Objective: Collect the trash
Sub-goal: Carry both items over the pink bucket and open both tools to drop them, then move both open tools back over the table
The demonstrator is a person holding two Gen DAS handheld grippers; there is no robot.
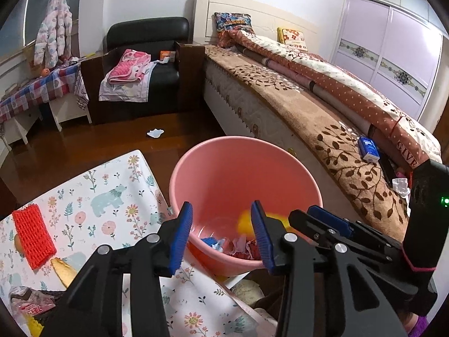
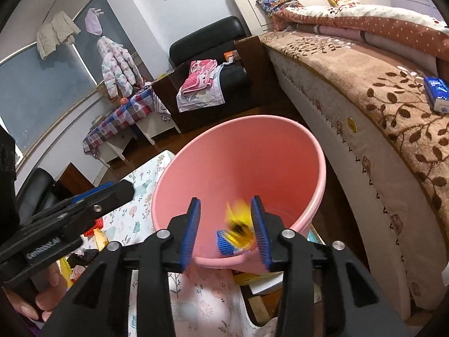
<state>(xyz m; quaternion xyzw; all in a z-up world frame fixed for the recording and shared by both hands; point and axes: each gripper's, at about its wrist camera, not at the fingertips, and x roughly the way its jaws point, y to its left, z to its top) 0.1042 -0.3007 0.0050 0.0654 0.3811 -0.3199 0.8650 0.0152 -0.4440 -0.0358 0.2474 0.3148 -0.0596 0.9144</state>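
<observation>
A pink bucket (image 1: 244, 151) (image 2: 252, 120) stands between the floral-cloth table (image 1: 98, 196) and the bed. Both grippers hang over its near rim. My left gripper (image 1: 221, 213) is open with nothing between its blue pads. My right gripper (image 2: 226, 205) is also open. A blurred yellow piece (image 1: 247, 221) (image 2: 238, 224) shows inside the bucket beyond the fingers, free of the pads. Blue, pink and red scraps (image 1: 238, 245) lie at the bucket's bottom. Each view catches the other gripper: the right gripper (image 1: 322, 216) and the left gripper (image 2: 112, 191).
On the table lie a red foam net (image 1: 33, 233), a yellow wrapper (image 1: 63, 271) and a plastic packet (image 1: 28, 306). A white scrap (image 1: 155, 133) lies on the wooden floor. The bed holds a blue tissue pack (image 1: 368, 148) and a crumpled white tissue (image 1: 401, 186).
</observation>
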